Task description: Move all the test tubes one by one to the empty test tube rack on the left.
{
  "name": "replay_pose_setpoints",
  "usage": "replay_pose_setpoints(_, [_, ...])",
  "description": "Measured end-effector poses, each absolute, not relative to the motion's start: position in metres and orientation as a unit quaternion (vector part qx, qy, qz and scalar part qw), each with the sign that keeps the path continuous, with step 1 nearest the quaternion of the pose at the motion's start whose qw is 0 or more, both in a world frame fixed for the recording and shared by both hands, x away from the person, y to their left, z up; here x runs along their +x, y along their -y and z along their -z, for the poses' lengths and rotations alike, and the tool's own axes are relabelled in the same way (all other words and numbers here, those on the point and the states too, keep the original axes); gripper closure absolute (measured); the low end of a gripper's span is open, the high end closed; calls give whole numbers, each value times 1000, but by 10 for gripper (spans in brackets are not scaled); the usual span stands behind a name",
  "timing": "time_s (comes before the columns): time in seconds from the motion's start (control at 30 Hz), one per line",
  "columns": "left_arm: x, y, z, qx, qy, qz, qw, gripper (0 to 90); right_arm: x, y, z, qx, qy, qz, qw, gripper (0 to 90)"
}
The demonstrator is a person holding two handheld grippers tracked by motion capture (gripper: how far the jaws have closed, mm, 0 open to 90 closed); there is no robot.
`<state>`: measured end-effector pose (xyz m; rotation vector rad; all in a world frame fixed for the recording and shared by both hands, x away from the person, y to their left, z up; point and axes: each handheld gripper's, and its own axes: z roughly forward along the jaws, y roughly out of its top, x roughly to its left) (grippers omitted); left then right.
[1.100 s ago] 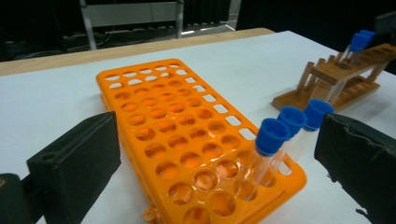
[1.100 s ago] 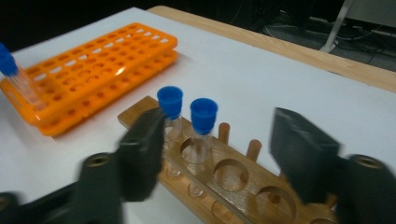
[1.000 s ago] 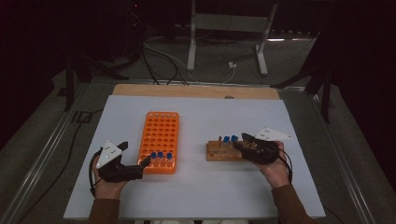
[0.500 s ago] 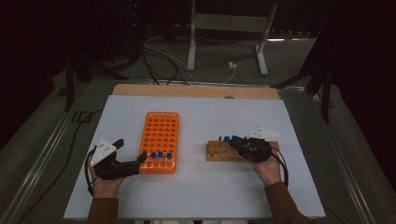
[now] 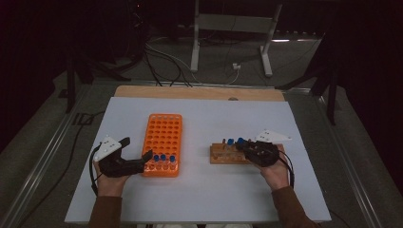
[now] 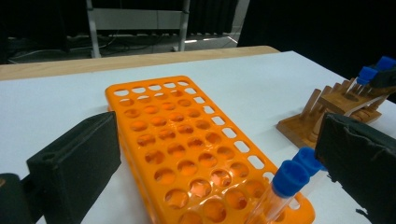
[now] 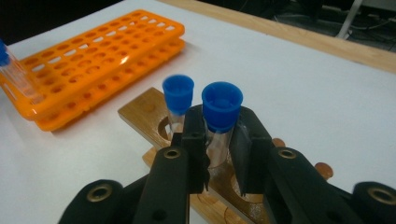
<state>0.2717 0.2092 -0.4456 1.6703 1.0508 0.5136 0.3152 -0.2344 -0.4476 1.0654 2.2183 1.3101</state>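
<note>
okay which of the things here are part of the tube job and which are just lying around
In the job:
- right claw, shut on a blue-capped tube
- wooden rack under that tube
- second blue-capped tube
- orange rack with capped tubes
- left claw, open by the orange rack

Lying about:
- cables on the floor
- metal stand

Bare table (image 5: 204, 190) between orange rack (image 5: 163, 135) and wooden rack (image 5: 227, 154), passable. Far half clear. Second capped tube (image 7: 177, 98) stands just beside the gripped tube (image 7: 221, 112).
</note>
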Motion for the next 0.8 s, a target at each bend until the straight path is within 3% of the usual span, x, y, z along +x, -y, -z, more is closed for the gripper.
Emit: replay_pose_setpoints(0.8, [276, -170, 428, 719, -391, -186, 544, 15, 298, 249, 398, 359, -766, -498, 190, 771])
